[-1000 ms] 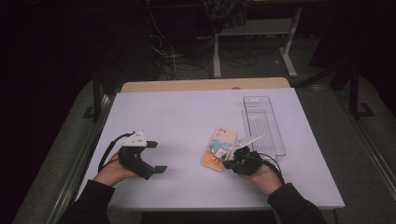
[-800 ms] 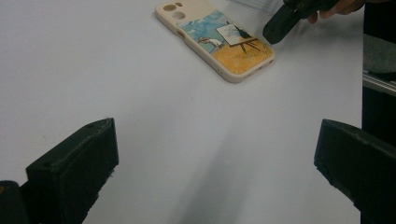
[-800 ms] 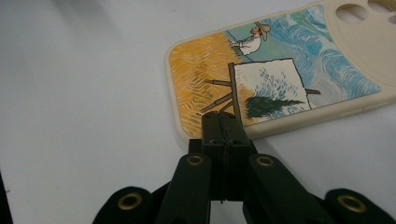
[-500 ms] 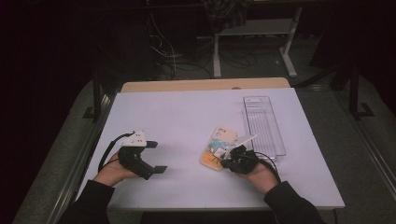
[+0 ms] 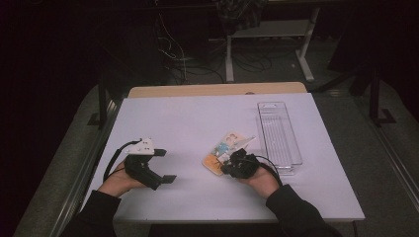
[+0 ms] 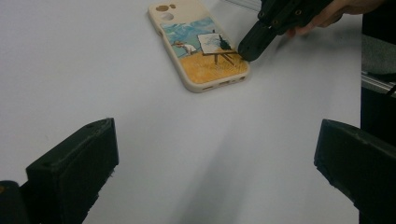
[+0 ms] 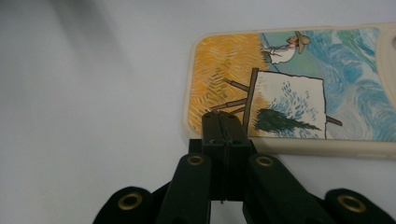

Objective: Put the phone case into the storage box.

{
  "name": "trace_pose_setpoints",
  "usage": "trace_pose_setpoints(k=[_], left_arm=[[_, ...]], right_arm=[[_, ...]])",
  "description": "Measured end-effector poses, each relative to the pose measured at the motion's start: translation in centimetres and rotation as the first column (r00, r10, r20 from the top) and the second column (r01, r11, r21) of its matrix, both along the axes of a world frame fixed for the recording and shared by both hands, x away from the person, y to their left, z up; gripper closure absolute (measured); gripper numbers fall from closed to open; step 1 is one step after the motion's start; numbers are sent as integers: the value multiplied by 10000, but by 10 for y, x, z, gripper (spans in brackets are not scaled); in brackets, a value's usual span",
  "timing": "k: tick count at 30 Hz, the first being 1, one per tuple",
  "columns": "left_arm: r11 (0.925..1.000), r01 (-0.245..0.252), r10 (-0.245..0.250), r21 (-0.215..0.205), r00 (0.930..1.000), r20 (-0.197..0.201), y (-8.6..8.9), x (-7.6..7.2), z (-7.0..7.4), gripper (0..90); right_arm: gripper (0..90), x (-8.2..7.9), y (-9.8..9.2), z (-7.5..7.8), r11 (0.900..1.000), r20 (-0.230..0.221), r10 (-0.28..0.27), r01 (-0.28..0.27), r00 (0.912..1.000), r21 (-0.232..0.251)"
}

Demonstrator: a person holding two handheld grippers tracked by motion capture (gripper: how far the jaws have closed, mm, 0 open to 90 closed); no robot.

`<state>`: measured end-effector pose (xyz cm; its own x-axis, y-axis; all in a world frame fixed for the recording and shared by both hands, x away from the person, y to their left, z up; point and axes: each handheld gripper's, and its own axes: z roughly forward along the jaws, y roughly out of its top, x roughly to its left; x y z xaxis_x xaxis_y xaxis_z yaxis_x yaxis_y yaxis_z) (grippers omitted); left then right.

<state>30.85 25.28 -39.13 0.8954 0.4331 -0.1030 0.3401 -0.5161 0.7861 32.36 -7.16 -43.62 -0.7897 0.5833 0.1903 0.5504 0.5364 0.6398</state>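
From above, the phone case [image 5: 225, 153] lies flat on the white tabletop [image 5: 197, 123], just left of the clear plastic tray [image 5: 278, 136], with the right gripper [image 5: 236, 165] at its near edge. The right gripper view adds the case's painted field-and-easel picture and shows that gripper's fingers [image 7: 225, 135] pressed together with nothing between them, their tips over the case's long edge. The left gripper view shows the left gripper [image 6: 215, 163] with fingers spread wide, well apart from the case.

Right gripper [image 7: 225, 122] jaws pressed together, tips over long edge of painted phone case [image 7: 299, 84], flat on white table [image 7: 93, 93].
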Motion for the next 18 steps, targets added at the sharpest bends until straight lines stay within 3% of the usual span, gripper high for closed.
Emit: trace_pose_setpoints(k=[10, 12, 18], left_arm=[[10000, 51, -51, 50, 10000, -23, 1, 0, 1, 0], [10000, 47, -47, 69, 10000, -19, 1, 0, 0, 0], [10000, 13, -12, 75, 10000, -78, 1, 0, 0, 0]], right_arm=[[891, 13, 19, -1, 9997, 11, 182, -182, 9998, 156], [891, 17, 22, -2, 9994, 194, 319, -321, 9993, 97], [891, 24, 34, -2, 9993, 65, 320, -321, 9995, 209]])
